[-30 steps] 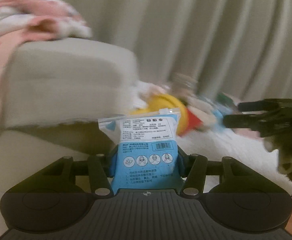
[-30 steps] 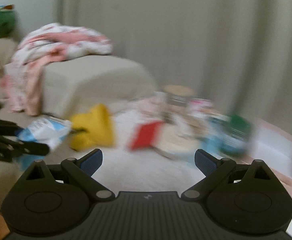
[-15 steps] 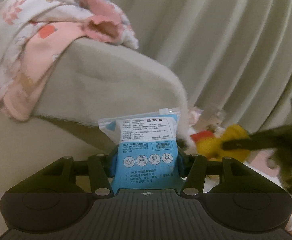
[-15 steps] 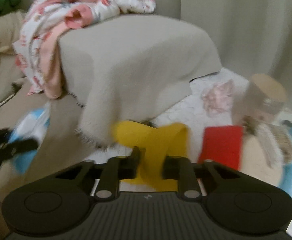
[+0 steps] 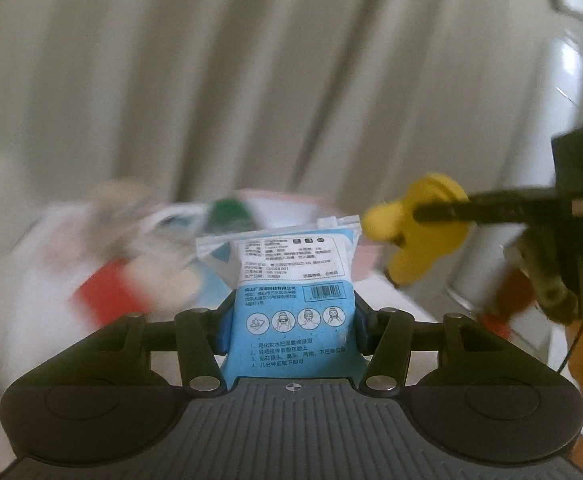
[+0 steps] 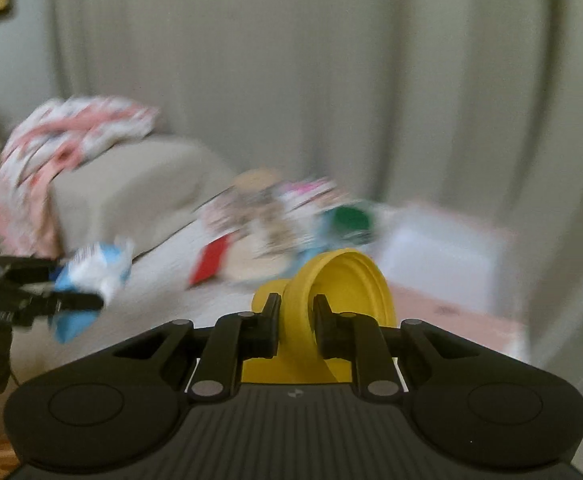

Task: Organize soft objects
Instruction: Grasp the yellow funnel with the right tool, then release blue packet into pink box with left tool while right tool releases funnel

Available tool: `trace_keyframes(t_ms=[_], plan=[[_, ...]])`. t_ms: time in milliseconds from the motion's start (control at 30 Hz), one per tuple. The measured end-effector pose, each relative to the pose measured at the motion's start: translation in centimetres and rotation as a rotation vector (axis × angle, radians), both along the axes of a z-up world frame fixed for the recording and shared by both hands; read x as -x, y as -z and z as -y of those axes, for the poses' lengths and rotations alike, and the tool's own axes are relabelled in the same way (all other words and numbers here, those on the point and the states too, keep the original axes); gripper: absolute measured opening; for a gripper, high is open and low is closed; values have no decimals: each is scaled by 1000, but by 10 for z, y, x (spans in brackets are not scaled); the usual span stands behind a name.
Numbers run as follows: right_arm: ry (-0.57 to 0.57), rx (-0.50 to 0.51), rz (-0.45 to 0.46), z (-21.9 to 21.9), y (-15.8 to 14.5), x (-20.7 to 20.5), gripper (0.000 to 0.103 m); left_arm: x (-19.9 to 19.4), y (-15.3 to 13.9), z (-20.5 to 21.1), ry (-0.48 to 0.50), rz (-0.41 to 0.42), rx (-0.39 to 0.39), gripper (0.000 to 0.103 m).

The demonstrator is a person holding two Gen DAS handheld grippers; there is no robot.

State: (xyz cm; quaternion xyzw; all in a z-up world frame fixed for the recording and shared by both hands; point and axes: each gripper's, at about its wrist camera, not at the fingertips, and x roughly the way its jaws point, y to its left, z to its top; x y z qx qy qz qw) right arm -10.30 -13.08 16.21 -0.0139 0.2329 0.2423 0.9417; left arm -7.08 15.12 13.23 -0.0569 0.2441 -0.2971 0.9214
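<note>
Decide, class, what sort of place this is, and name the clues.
Probably a room in a home: a long pleated curtain, a grey cushioned seat draped with floral pink fabric, and blurred household clutter on a white surface.

Left gripper [image 5: 291, 332] and right gripper [image 6: 296, 320] both clamped, held aloft.

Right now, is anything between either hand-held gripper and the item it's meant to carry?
No. The left hand-held gripper is shut on the blue packet, and the right hand-held gripper is shut on the yellow item.
</note>
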Motion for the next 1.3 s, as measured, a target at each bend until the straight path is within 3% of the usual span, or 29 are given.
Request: trace_keyframes(t_ms=[100, 233, 300, 400, 433, 500, 633, 833, 1000, 1167, 1233, 1300], plan=[[91, -70, 52, 45, -22, -18, 16, -47, -25, 48, 67, 43, -26, 59], [171, -183, 65, 87, -47, -75, 16, -130, -34, 99, 115, 10, 48, 60], [197, -237, 33, 97, -50, -114, 17, -179, -14, 127, 118, -74, 41, 62], [185, -311, -49, 101, -38, -178, 25, -235, 31, 165, 50, -208, -73, 59], [188, -316, -95, 100, -29, -199, 38, -242, 40, 170, 33, -208, -89, 59], [224, -313, -173, 98, -9, -226, 45, -247, 48, 172, 4, -183, -100, 58], [252, -255, -235, 101, 23, -246, 46, -244, 37, 144, -14, -146, -28, 58], [283, -235, -272, 102, 23, -249, 49, -251, -6, 74, -111, -63, -51, 58], [261, -266, -247, 62, -31, -248, 54, -239, -57, -5, -217, -32, -113, 58], [194, -335, -131, 1, -107, -239, 60, -224, -97, -74, -326, 15, -214, 58], [172, -358, -82, -20, -131, -235, 64, -220, -105, -93, -343, 9, -220, 58], [143, -375, -52, -39, -149, -235, 71, -226, -101, -113, -334, -53, -171, 58]])
